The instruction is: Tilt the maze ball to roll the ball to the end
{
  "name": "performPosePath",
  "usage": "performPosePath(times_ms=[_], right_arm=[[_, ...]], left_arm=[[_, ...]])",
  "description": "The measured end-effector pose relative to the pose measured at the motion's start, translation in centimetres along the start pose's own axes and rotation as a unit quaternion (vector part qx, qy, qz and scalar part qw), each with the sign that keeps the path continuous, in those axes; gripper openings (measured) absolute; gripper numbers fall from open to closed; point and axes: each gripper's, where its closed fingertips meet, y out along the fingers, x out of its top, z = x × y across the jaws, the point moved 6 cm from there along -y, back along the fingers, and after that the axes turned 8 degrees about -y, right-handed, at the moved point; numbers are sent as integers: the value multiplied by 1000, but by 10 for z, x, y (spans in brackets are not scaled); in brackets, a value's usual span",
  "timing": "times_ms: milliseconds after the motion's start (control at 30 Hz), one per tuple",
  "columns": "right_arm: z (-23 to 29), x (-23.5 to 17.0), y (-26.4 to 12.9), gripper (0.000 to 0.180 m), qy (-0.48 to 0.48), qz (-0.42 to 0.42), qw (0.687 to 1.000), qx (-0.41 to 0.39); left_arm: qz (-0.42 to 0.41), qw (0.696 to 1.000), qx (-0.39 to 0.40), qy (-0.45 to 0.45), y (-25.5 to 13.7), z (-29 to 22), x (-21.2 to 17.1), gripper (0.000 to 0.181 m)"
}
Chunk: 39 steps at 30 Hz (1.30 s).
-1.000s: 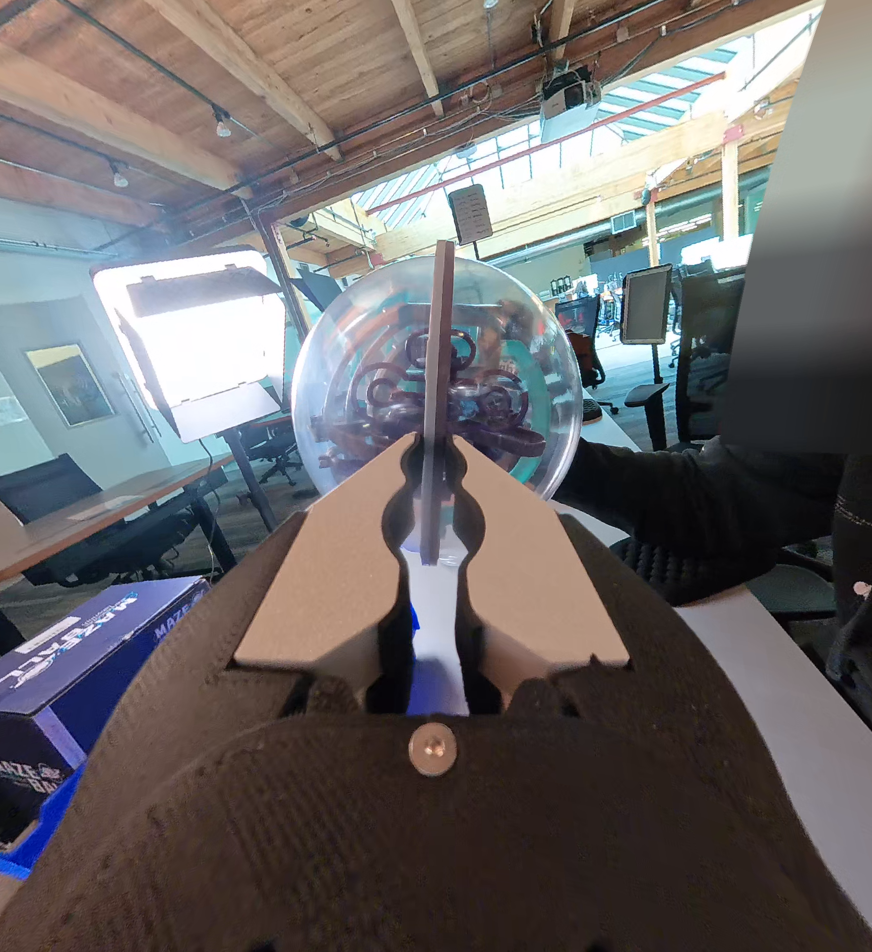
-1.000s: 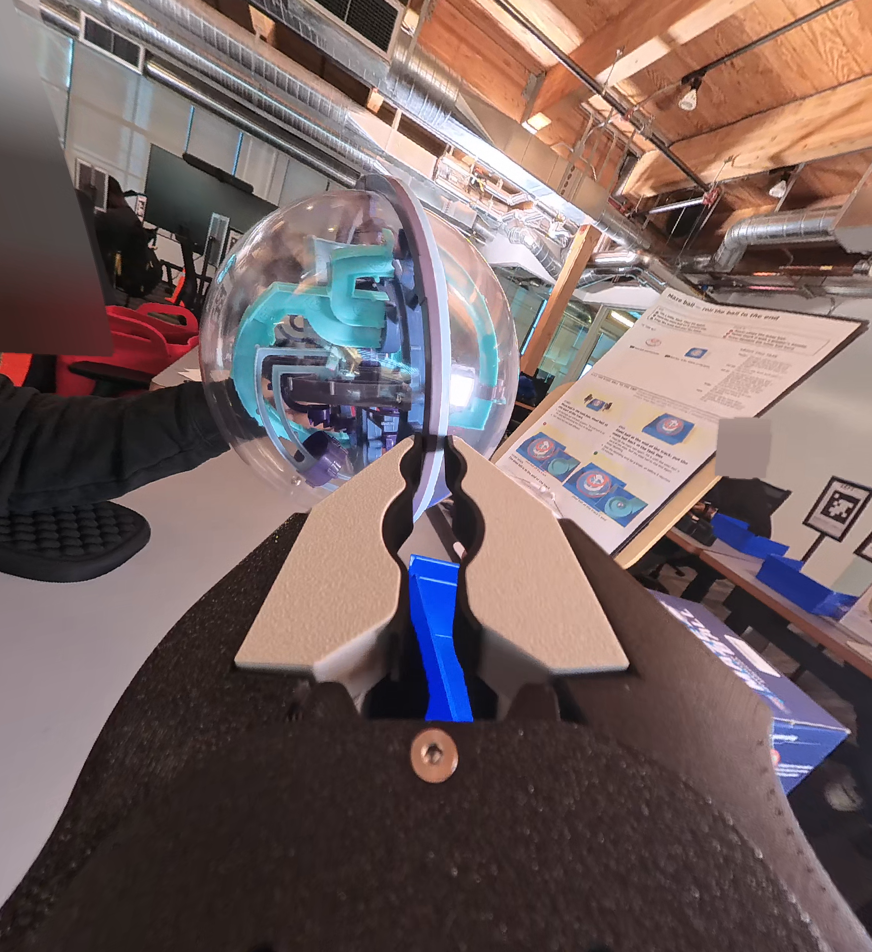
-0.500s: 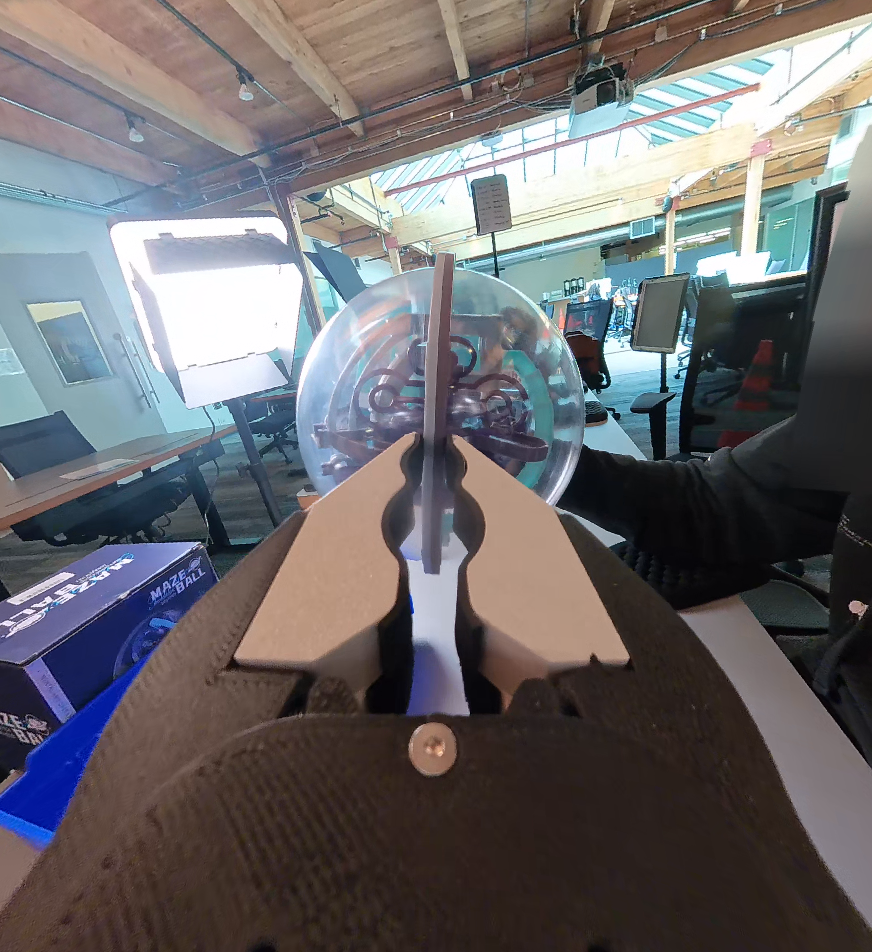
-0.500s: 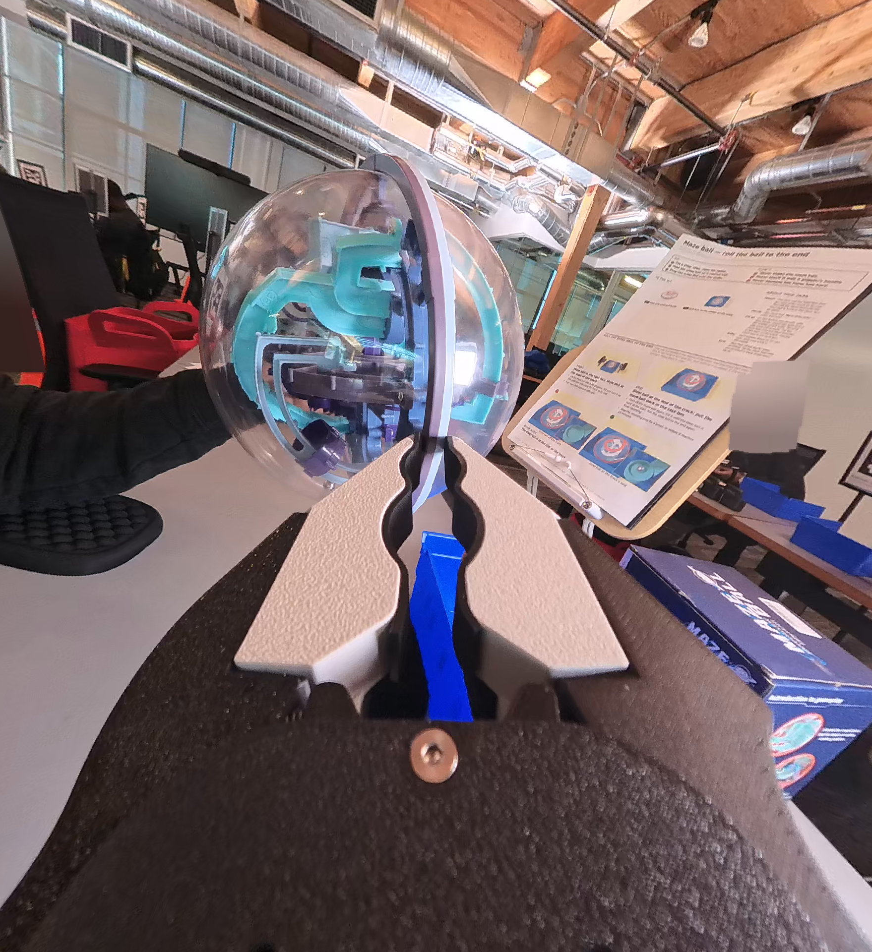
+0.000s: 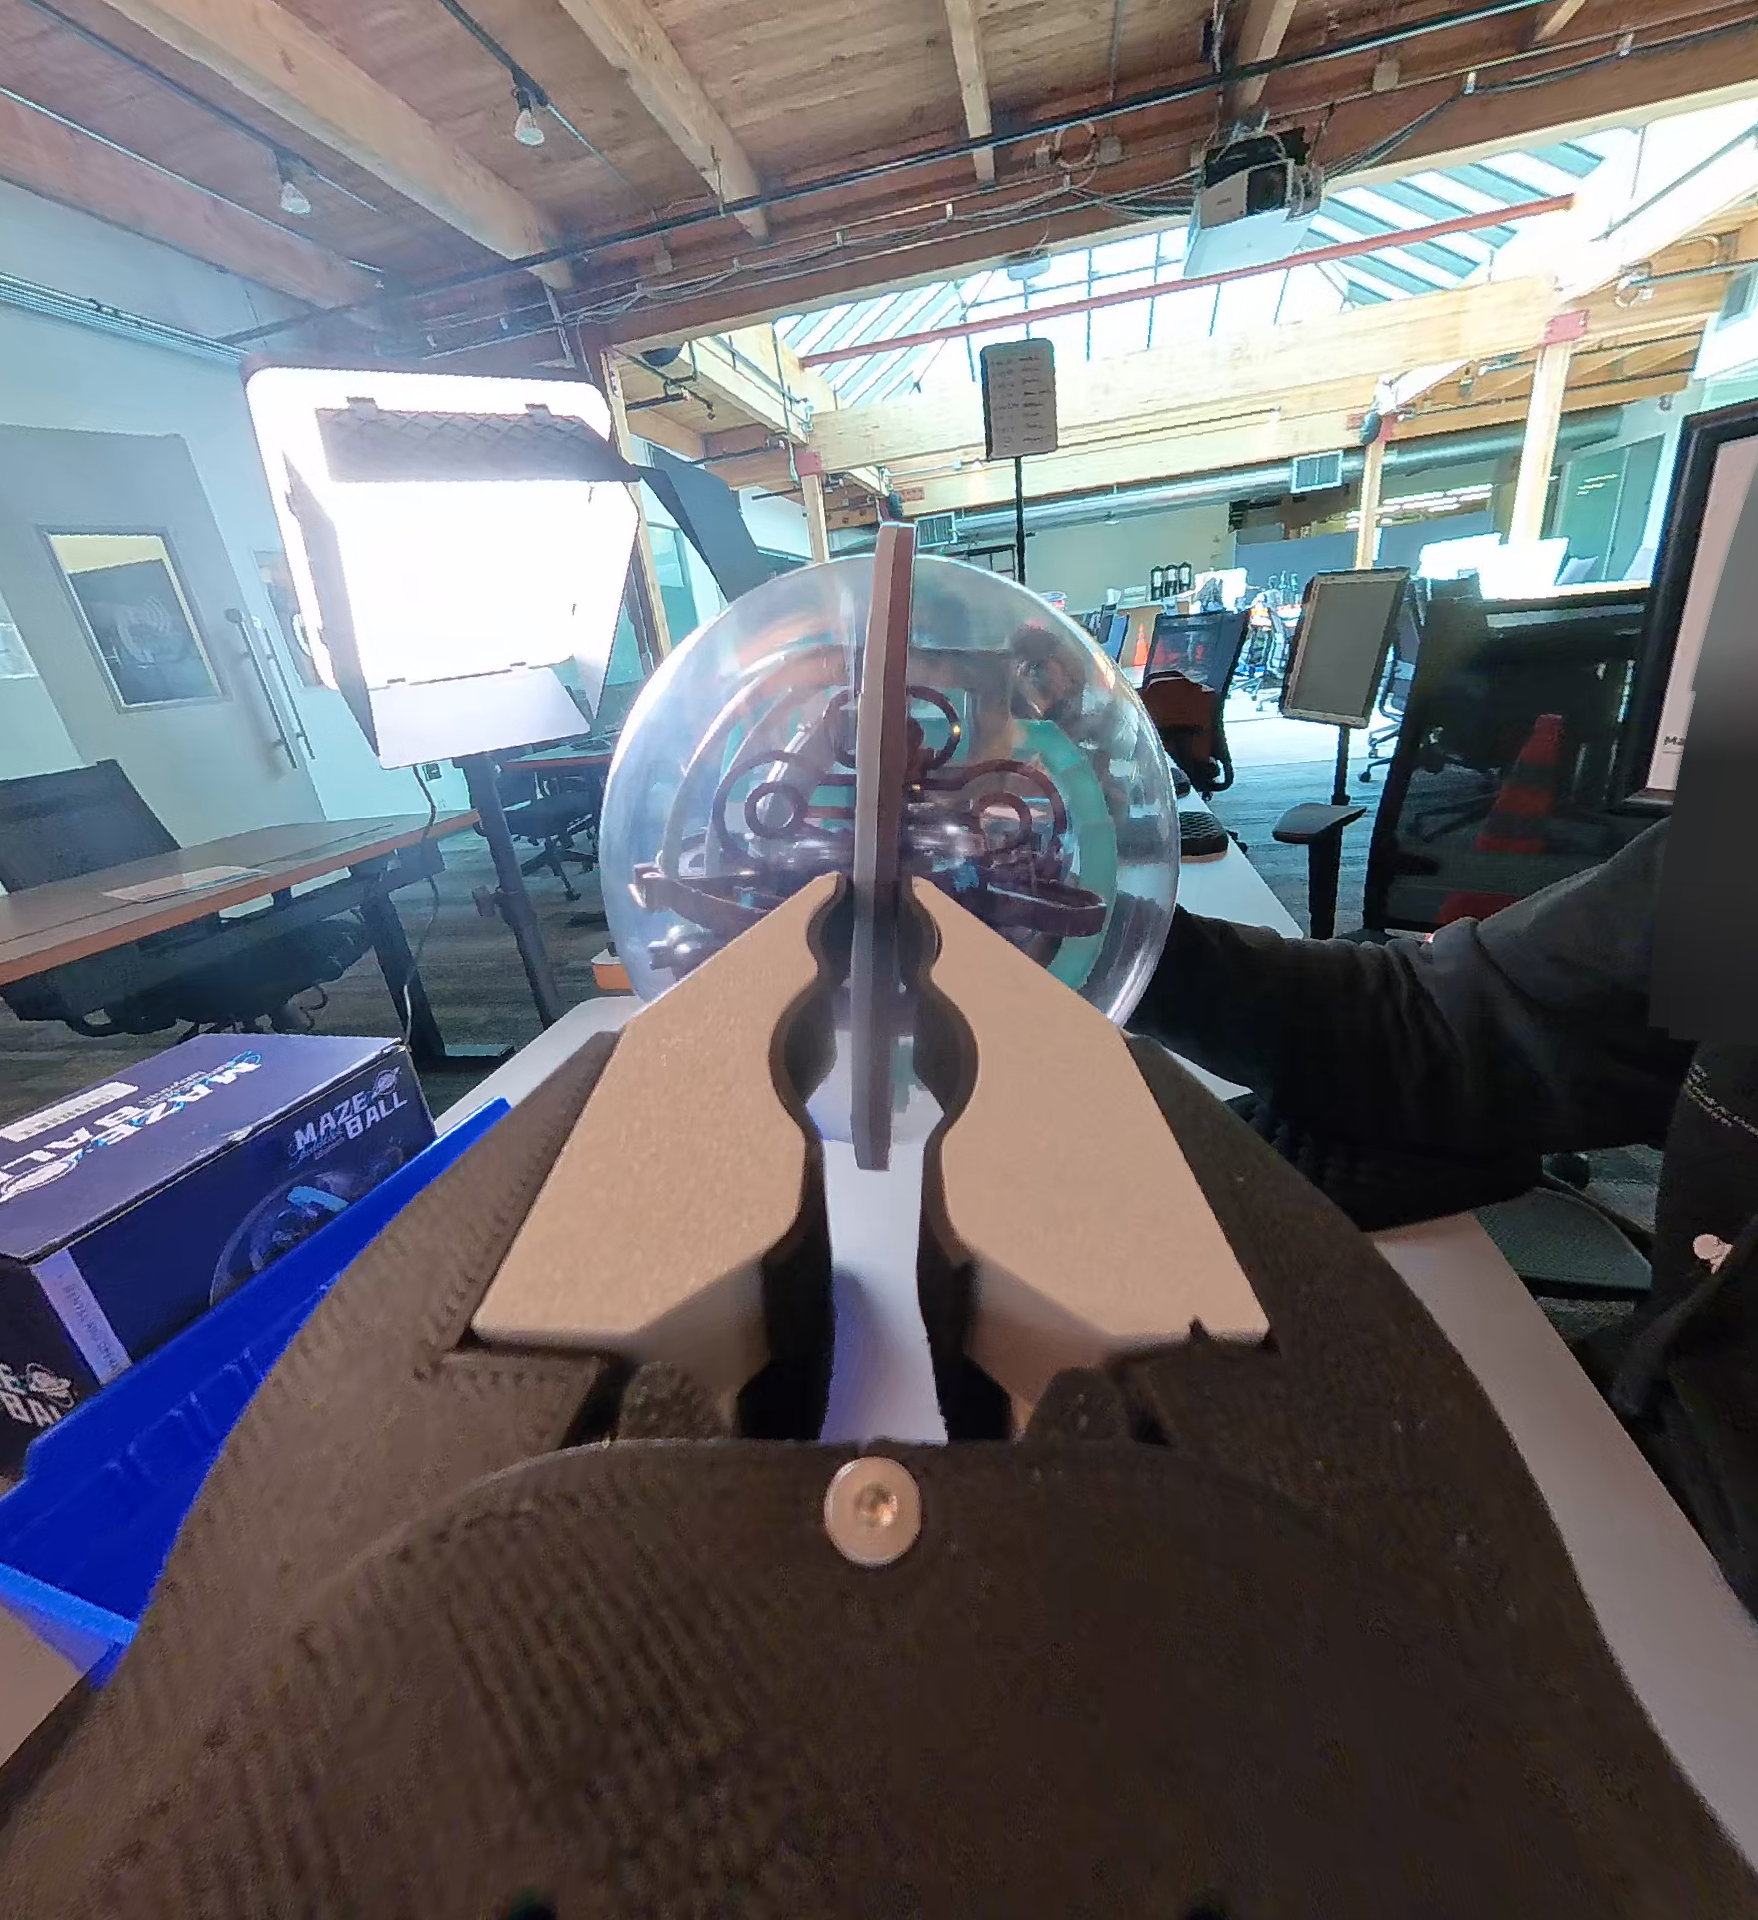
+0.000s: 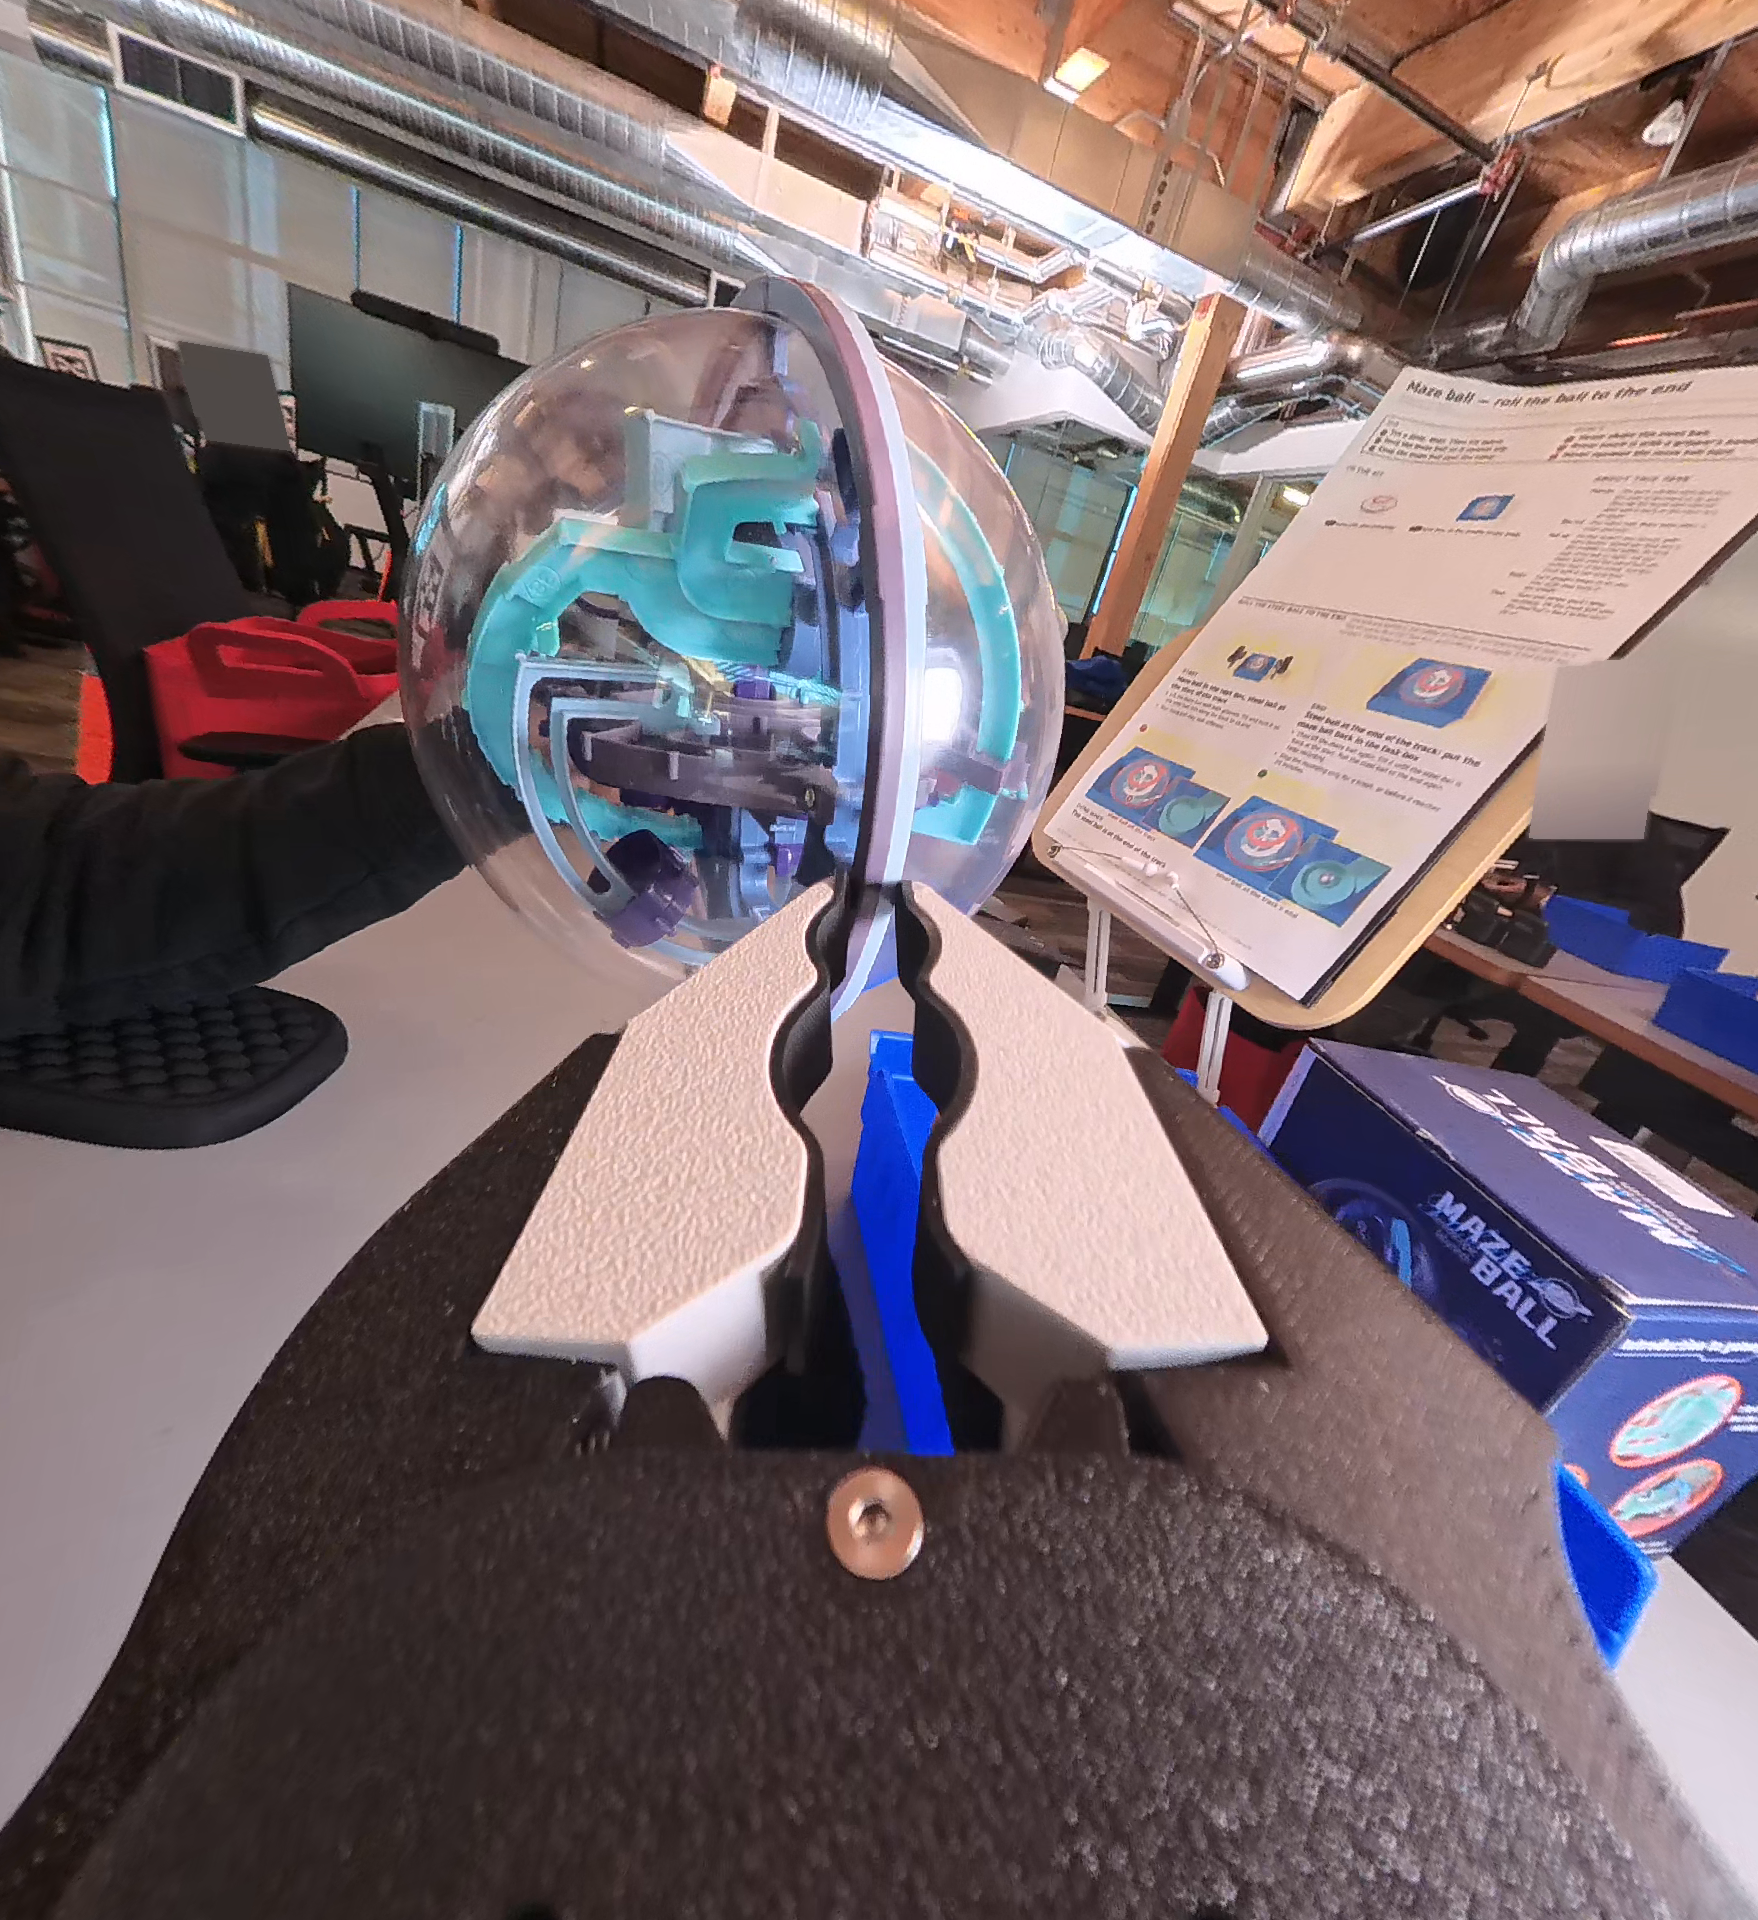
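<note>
Presently, findings as follows.
Maze ball [image 5: 1010, 810]: clear globe with teal and dark tracks inside, held up above the white table [image 5: 1540, 1382], gripped on opposite sides by its flat grey rim.
Left gripper [image 5: 877, 904]: clenched on the rim; rim stands upright between the two fingers [image 5: 709, 1081].
Right gripper [image 6: 870, 899]: clenched on the rim, which leans slightly left above the fingertips.
Small ball inside: position cannot be told.
Sleeve [image 6: 158, 862]: dark, reaching in behind the globe on the far side.
Blue box [image 6: 1540, 1278]: on the table to the right of the right gripper.
Blue tray [image 5: 189, 1392]: just beside the box, below the left gripper.
Instruction board [image 6: 1394, 665]: tilted on a stand, behind the box.
</note>
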Motion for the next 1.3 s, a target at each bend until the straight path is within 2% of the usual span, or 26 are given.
performPosePath(times_ms=[1300], right_arm=[[2,-20,-9,6,85,18,996,18]], left_arm=[[8,993,13,-114,1,15,-27,7]])
